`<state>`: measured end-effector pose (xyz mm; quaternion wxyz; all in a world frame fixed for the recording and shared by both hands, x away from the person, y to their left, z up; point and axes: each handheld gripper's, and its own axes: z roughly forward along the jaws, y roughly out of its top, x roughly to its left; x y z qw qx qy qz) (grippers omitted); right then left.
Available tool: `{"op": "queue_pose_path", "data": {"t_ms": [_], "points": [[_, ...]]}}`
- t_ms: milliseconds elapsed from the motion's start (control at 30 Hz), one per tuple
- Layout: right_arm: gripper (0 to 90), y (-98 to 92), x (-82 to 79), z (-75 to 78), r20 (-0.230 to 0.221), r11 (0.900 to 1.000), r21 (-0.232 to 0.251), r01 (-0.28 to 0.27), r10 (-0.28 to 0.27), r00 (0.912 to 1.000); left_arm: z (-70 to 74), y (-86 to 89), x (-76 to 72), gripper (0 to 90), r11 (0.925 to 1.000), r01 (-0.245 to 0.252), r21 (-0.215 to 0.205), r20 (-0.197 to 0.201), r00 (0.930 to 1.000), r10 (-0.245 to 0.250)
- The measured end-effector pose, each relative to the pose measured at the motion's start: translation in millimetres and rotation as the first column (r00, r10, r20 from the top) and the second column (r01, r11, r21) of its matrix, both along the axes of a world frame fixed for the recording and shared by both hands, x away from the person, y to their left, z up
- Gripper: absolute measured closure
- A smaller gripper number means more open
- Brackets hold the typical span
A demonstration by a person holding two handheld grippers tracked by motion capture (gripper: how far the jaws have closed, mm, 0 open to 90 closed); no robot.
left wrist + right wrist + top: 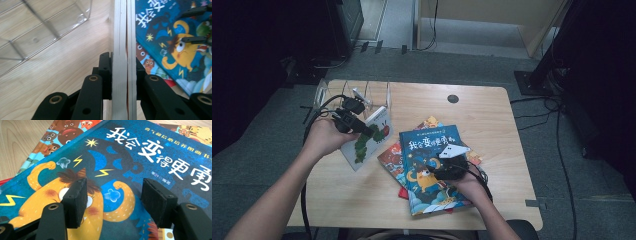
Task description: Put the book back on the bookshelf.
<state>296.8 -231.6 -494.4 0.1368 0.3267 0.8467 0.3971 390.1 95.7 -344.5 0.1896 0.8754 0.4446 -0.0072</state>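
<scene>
Left tool [357, 126] clamps the white caterpillar book [368, 140] by its edge, lifted beside the clear rack [354, 92]. Right tool [449, 167], jaws apart, empty, rests over the blue book [432, 170]. Step in hand: shelving; next needs the book upright, aligned with a slot.

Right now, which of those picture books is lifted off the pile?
The white caterpillar book, clamped in the left gripper. The blue book and the others lie flat on the table.
</scene>
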Motion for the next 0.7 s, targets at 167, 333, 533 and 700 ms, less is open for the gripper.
{"op": "queue_pose_path", "data": {"t_ms": [167,333,533,700], "points": [[38.0,0.0,0.1,0.0,0.002,1.000,0.000,0.000,0.000,1.0000,-1.0,9.6,4.2,77.6,0.9996,-0.027,0.012,-0.002,0.9996,0.027],[38.0,0.0,0.0,0.0,0.000,1.000,-0.001,0.001,-0.001,1.0000,-5.1,11.5,12.4,77.6,0.9987,-0.045,0.025,-0.019,0.9988,0.045],[38.0,0.0,0.1,0.0,0.001,1.000,-0.001,0.001,-0.001,1.0000,-5.8,11.7,19.2,77.6,0.9971,-0.067,0.036,-0.017,0.9976,0.067],[38.0,0.0,0.1,0.0,0.000,1.000,-0.001,0.000,0.000,1.0000,-2.1,5.6,26.1,77.5,0.9972,-0.065,0.037,-0.020,0.9976,0.066]]}}
